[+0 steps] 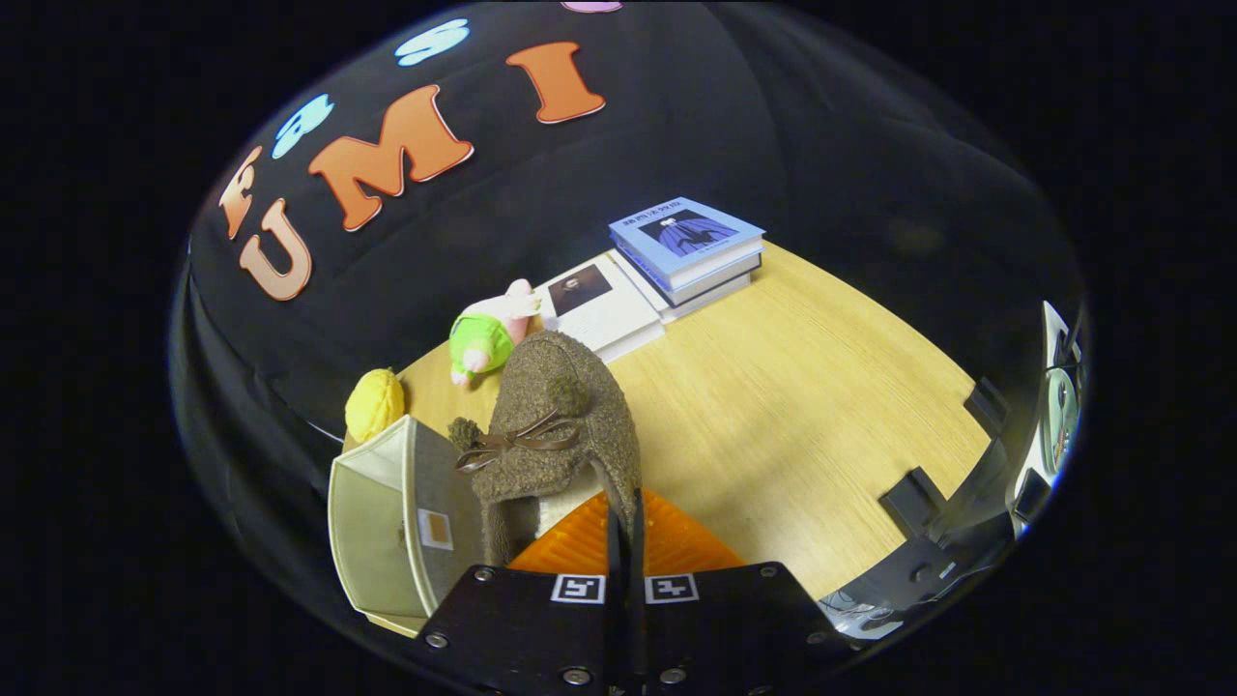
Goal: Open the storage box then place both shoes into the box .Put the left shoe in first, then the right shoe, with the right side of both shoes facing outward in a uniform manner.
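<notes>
Shoe (560, 425) pinched in tool (624, 541); storage box (372, 522) just beside

Wooden table (821, 387), books (676, 256), plush toys (483, 338), perhaps box (377, 522)

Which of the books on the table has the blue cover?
The top book of the far stack; the book beside it, nearer the green plush toy, is white. The fingers pinch the brown shoe.

Dim all round, brightest on the wooden table (802, 387), with a soft shadow falling across it beside the shoe (556, 425). Strongly bent toward the edges by the fisheye, books (676, 256) sharp, outer rim smeared and dark.
</notes>
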